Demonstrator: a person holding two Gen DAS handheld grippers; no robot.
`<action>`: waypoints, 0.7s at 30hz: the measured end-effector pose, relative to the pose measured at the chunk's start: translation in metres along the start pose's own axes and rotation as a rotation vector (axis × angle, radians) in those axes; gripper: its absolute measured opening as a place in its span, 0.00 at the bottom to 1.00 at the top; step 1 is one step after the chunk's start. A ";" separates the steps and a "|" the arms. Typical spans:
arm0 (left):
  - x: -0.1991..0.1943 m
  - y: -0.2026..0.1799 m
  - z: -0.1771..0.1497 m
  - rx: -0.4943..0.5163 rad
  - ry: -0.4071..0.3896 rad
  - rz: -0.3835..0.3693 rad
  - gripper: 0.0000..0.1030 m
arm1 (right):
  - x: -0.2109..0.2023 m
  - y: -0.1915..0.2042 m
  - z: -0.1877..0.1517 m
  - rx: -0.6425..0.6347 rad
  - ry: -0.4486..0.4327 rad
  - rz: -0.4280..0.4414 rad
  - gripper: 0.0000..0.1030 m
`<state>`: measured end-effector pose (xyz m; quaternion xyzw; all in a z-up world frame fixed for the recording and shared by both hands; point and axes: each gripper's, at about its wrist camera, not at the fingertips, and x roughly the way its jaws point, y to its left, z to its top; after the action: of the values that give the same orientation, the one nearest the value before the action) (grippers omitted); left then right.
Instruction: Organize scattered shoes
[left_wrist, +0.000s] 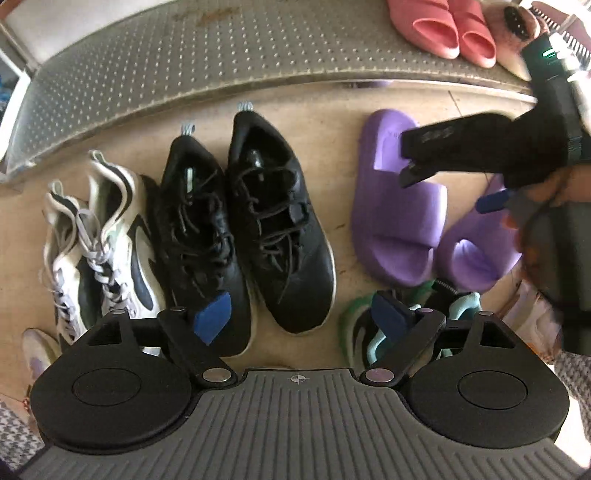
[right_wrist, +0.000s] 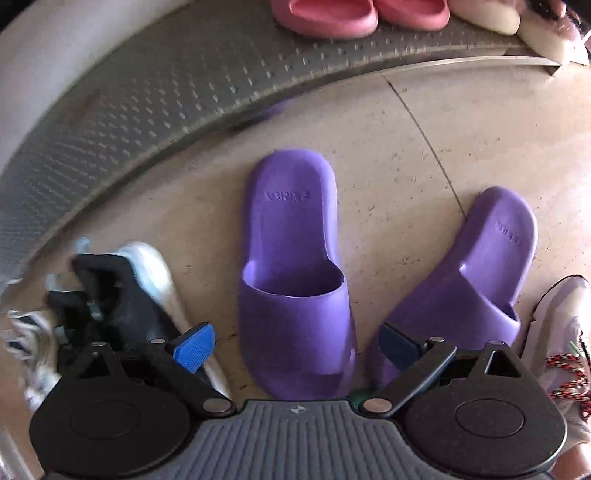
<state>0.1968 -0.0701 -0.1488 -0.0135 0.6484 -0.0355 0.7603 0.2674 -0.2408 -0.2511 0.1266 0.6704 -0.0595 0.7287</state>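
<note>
Both of your grippers are empty with the fingers spread apart: the left gripper (left_wrist: 301, 315) hovers low in its frame over the black sneakers (left_wrist: 243, 229), and the right gripper (right_wrist: 297, 343) hangs just above the nearer purple slide (right_wrist: 295, 280) at the centre of its view.

On the floor (right_wrist: 424, 147), the black sneakers sit side by side, heels toward the perforated metal platform (left_wrist: 221, 55) that runs across the top of both frames. A white-and-navy pair (left_wrist: 99, 236) lies just beside them at the left, pressed close together and leaning. On the platform itself, a pink pair of slides (left_wrist: 443, 29) stands neatly at the upper right.

What looks unsettled is the purple pair: the second purple slide (right_wrist: 476, 273) is angled away from its mate, with a gap between them. A green-and-teal shoe (left_wrist: 373, 325) lies apart at the lower right of the left wrist view, and a pale shoe with a red-speckled lace (right_wrist: 557, 339) sits at the right edge of the right wrist view. So, by my reading, part of the tidying stands and those three are left.
</note>
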 end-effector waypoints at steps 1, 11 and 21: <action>0.002 0.006 0.001 -0.019 0.005 0.003 0.85 | 0.008 0.002 0.000 -0.001 0.006 -0.013 0.94; 0.014 0.031 -0.005 -0.041 0.040 0.058 0.85 | 0.046 0.038 -0.010 -0.239 -0.042 -0.099 0.90; 0.001 0.010 -0.007 0.049 -0.005 0.032 0.85 | 0.035 0.057 -0.016 -0.324 -0.016 -0.053 0.92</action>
<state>0.1905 -0.0598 -0.1516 0.0154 0.6454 -0.0395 0.7626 0.2700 -0.1788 -0.2811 -0.0109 0.6683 0.0291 0.7432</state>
